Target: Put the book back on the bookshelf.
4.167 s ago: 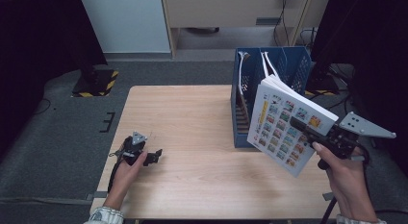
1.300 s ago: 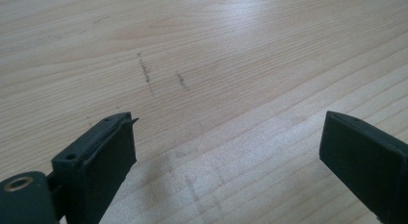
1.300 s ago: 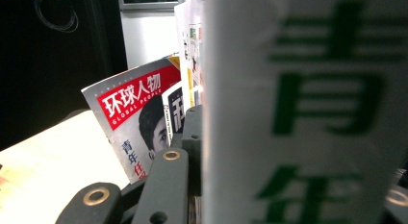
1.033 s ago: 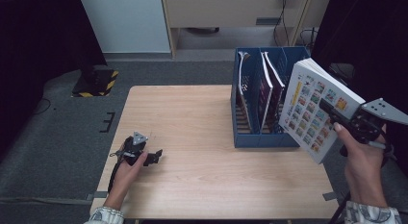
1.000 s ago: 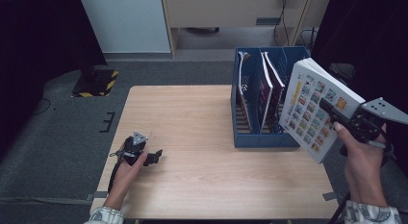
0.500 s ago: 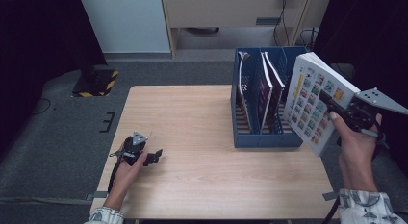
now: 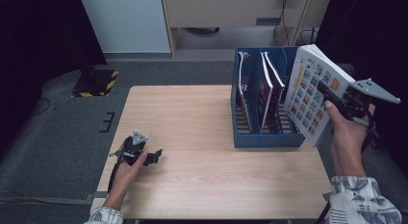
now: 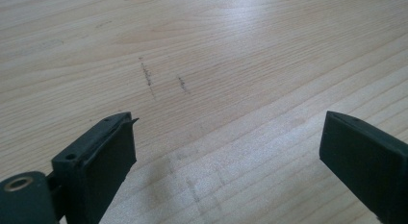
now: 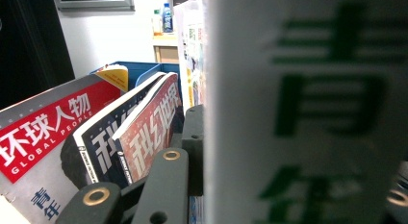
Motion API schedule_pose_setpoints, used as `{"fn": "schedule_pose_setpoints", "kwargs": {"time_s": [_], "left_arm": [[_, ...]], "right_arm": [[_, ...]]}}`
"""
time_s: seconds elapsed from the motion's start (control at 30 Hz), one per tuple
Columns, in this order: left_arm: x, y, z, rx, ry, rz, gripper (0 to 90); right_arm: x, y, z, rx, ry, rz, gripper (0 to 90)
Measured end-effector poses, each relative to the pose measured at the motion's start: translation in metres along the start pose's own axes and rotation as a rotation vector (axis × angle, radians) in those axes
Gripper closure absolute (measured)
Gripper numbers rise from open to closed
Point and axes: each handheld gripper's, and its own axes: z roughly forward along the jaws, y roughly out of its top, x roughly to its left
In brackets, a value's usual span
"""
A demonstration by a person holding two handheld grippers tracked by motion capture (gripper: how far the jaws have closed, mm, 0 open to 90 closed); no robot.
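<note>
The right gripper (image 7: 332, 96) pinches a thick white book (image 7: 312, 92) beside a blue file rack (image 7: 262, 137) holding leaning magazines (image 7: 269, 87); the left gripper (image 7: 144, 154) rests spread on the table (image 7: 192, 113).

My high view looks down on the table (image 7: 211, 137); my gripper views sit close, left sharing its wood (image 8: 216, 65).

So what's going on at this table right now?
A person's right gripper is clamped on a thick white book, held tilted in the air by the right end of a blue file rack that already holds magazines. The left gripper rests open on the wooden table, holding nothing.
</note>
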Motion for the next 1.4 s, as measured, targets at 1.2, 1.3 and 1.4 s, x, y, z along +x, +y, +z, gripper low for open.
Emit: {"fn": "schedule_pose_setpoints", "kwargs": {"time_s": [1.2,1.3,1.4], "left_arm": [[0.0,-0.001,0.002,0.007,0.008,0.002,5.1],[0.0,-0.001,0.001,0.007,0.008,0.002,5.1],[0.001,-0.001,0.001,0.008,0.008,0.003,5.1]], "right_arm": [[-0.001,0.003,0.044,0.017,-0.054,0.029,73.8],[-0.001,0.003,0.048,0.017,-0.058,0.035,73.9],[-0.002,0.004,0.051,0.021,-0.062,0.038,73.9]]}}
